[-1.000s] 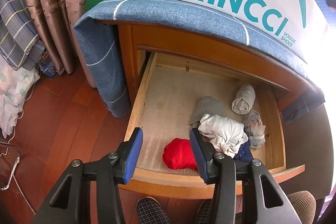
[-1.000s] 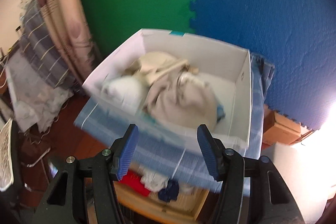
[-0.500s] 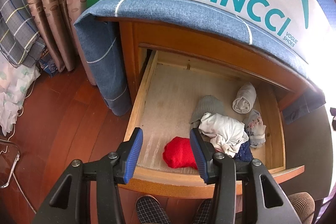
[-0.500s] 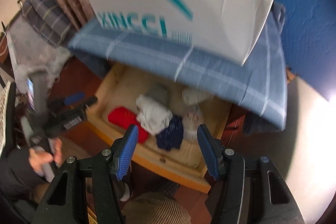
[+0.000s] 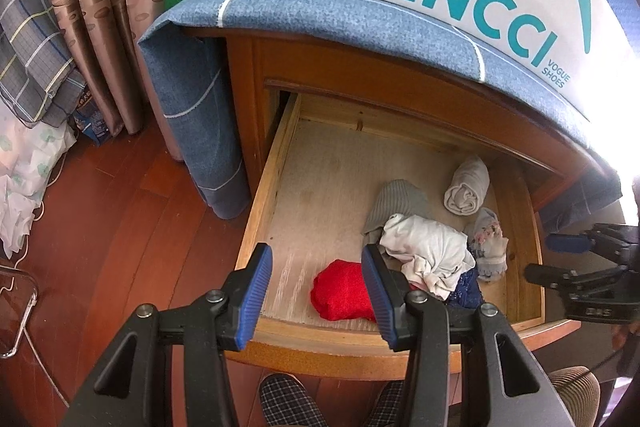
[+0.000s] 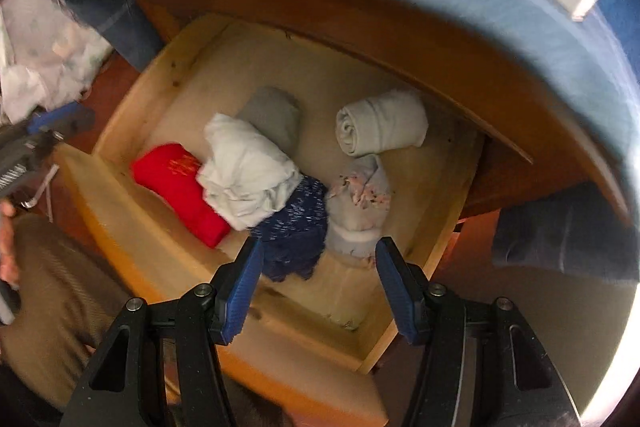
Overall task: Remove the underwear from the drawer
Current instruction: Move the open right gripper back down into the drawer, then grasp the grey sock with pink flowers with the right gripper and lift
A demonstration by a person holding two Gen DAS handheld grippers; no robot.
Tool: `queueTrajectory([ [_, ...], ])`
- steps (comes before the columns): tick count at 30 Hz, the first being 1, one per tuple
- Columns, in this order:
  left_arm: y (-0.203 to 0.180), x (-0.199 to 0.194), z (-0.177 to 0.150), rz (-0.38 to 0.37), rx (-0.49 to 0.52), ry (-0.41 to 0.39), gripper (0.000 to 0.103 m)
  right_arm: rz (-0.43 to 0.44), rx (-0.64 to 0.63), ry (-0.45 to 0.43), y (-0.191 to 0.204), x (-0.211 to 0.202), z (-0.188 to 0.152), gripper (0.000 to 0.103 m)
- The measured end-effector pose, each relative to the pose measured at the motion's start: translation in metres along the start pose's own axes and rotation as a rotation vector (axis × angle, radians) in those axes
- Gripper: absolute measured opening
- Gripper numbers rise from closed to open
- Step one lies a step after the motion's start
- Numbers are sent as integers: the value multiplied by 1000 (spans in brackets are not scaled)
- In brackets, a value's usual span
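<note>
1. My left tool (image 5: 316, 291) hangs above the front edge of the open light wooden drawer (image 5: 268, 187), its jaws spread wide and holding nothing.
2. Between its fingers I see the folded red cloth (image 5: 344, 291), lying against the drawer front at the left end of the pile.
3. The crumpled white underwear (image 6: 244, 167) lies next, partly over the red cloth, and the dark blue speckled piece (image 6: 292, 227) is tucked under its right side.
4. Further right are the pale floral bundle (image 6: 360, 203) and, behind it, the rolled grey-white cloth (image 6: 380, 127), whose long axis runs left to right.
5. My right tool (image 6: 316, 283) is also spread and empty. The blue piece and the floral bundle lie just ahead of its fingertips, so I judge this hand is the nearer one for the grasp.
6. Half a second ago the right tool was higher and showed the white shoebox on the blue-covered surface (image 5: 304, 3); now it has come down to the drawer. The left tool has hardly moved.
</note>
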State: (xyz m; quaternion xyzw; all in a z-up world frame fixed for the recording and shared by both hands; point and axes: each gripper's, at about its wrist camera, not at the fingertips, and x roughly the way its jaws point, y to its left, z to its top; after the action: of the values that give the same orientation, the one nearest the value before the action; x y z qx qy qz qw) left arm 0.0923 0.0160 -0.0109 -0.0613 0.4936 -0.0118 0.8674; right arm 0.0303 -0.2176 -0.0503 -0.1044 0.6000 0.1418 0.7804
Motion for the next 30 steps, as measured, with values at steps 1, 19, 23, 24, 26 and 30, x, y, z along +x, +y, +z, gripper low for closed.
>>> queueTrajectory([
  [1,0,1,0,0,0,1,47,-20,-15,9,1,7,2,55],
  [19,2,3,4,-14,-13,16,47,-126,-181,129,-4,82,16,52],
  [23,2,4,5,-17,-18,19,47,-158,-219,151,-6,92,24,52],
  [24,1,5,5,-18,-17,19,47,-161,-217,155,-7,95,27,52],
  [26,0,5,6,-16,-10,20,47,-127,-193,169,-13,103,33,52],
  [30,0,7,7,-21,-17,26,47,-134,-221,190,-13,116,40,52],
])
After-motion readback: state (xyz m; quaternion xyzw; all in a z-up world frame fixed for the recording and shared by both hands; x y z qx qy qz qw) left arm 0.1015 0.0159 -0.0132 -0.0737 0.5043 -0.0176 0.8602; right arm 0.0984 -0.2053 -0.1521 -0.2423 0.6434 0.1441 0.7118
